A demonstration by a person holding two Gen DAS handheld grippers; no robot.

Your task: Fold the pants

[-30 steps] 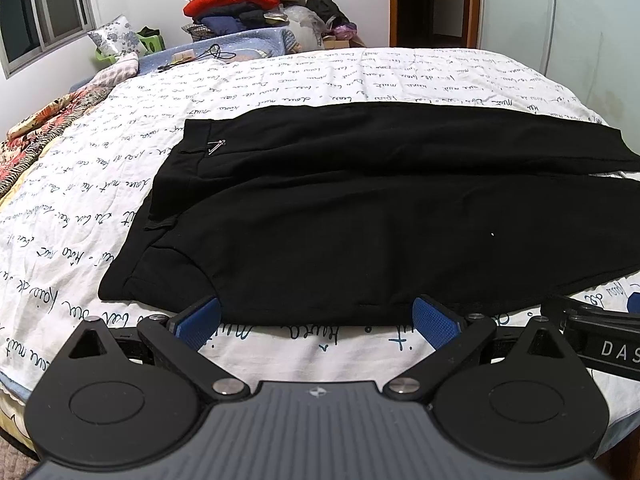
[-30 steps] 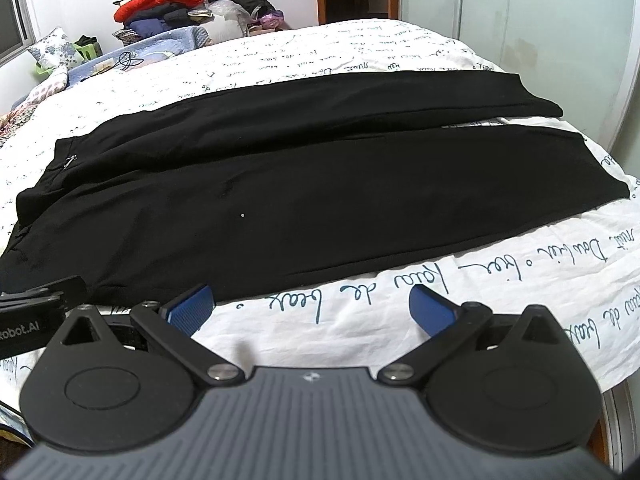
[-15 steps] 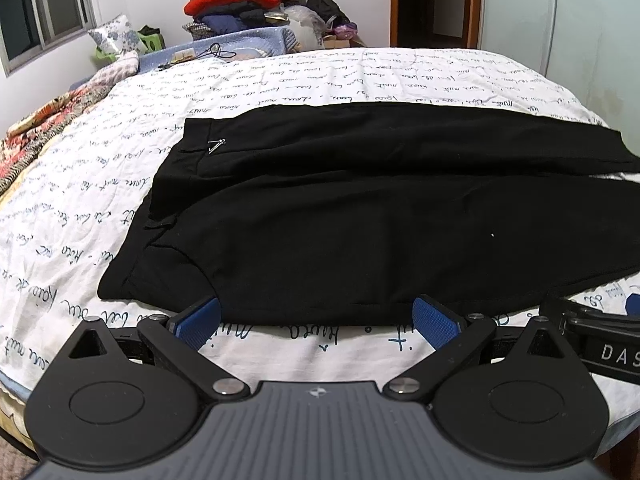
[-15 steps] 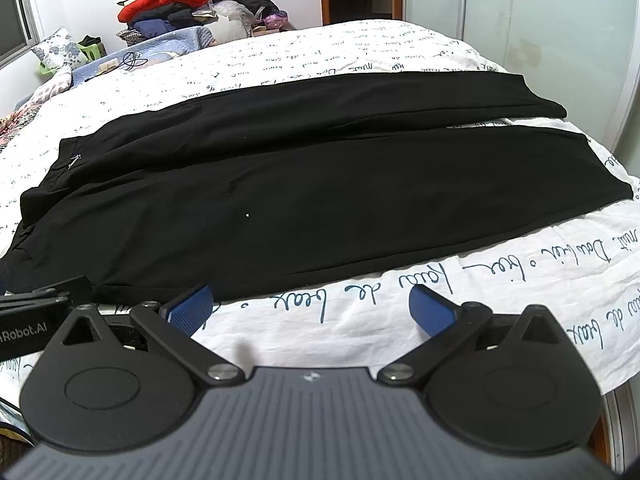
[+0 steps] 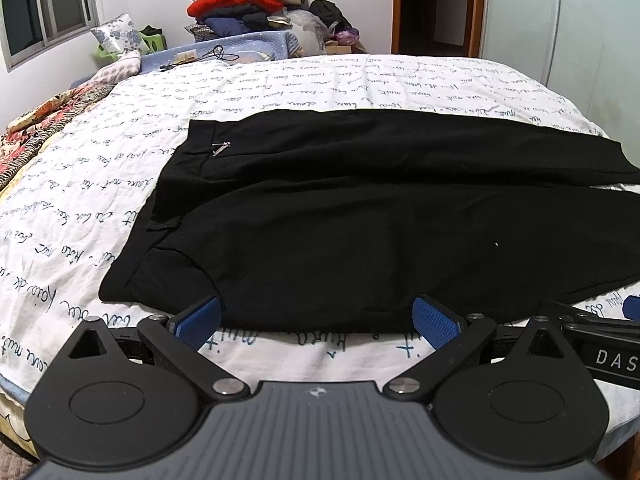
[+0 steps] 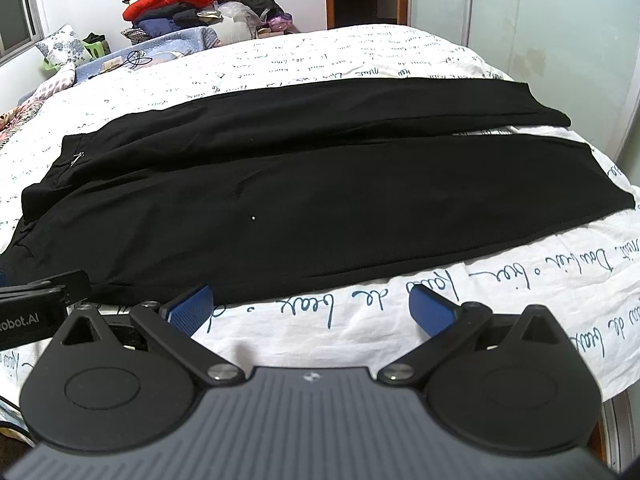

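Note:
Black pants [image 5: 360, 216] lie flat across the bed, waistband to the left, both legs running right; they also show in the right wrist view [image 6: 304, 184]. My left gripper [image 5: 318, 318] is open and empty, its blue pads at the near edge of the pants by the hip. My right gripper [image 6: 312, 312] is open and empty, just short of the near leg's edge, over bare sheet. The leg hems [image 6: 600, 168] lie at the right. Each gripper's side shows in the other's view.
The bed has a white sheet with script print [image 5: 280, 84]. A pile of clothes [image 5: 248, 4] and a floral pillow [image 5: 116, 36] sit at the far end. A white wardrobe [image 6: 560, 32] stands at the right, a window [image 5: 44, 4] at the left.
The right gripper has drifted slightly right and forward along the pants' near edge. The left gripper has barely moved. Both stay open.

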